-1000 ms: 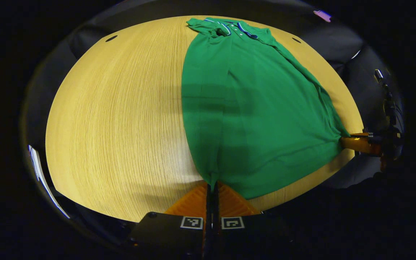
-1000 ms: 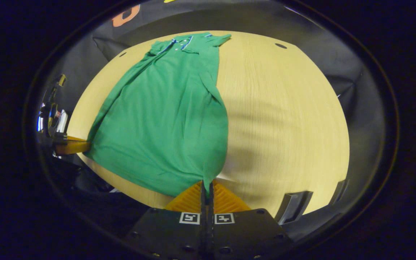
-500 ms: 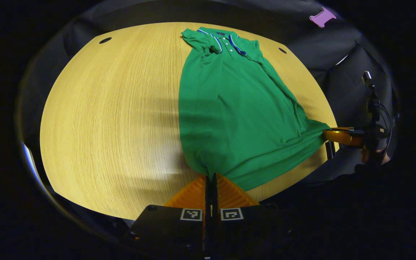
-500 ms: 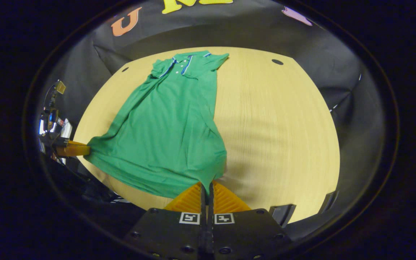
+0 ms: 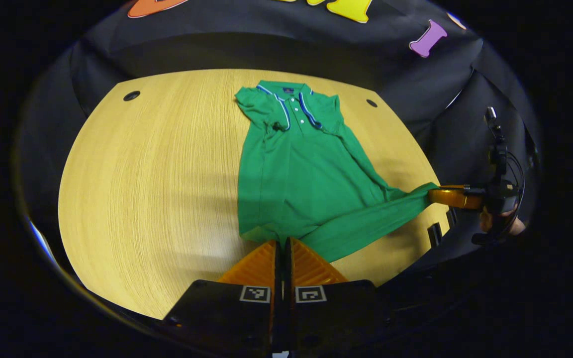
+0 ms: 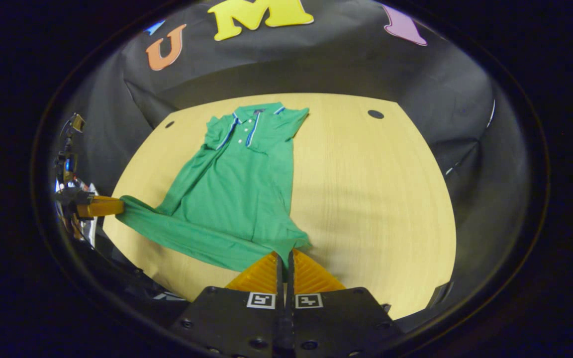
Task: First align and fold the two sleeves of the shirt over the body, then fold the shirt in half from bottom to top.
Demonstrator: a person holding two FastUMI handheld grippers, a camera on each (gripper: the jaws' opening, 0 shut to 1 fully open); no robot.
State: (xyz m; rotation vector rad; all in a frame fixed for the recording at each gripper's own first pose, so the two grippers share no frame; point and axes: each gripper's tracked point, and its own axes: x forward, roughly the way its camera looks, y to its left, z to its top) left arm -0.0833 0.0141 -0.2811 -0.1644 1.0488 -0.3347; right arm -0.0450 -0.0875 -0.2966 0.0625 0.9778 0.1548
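Note:
A green polo shirt (image 5: 296, 174) lies on the wooden table (image 5: 157, 174), its striped collar (image 5: 294, 104) at the far end and its sleeves folded in over the body. My left gripper (image 5: 281, 242) is shut on one bottom corner of the hem. In the right gripper view, my right gripper (image 6: 284, 254) is shut on the other bottom corner of the shirt (image 6: 237, 184). The hem hangs stretched between the two grippers, raised off the table. Each view also shows the other gripper out at the side: the right gripper (image 5: 438, 195) and the left gripper (image 6: 112, 205).
The table has round cable holes (image 5: 131, 95) (image 5: 371, 103) near its far corners. A hand (image 5: 510, 226) holds the right gripper beyond the table's edge. Bare wood (image 6: 366, 189) stretches wide beside the shirt. Black cloth walls surround the table.
Both grippers have risen and drawn back with the hem in them. The shirt's bottom edge has lifted off the table and pulled taut between them, and more of the back wall shows.

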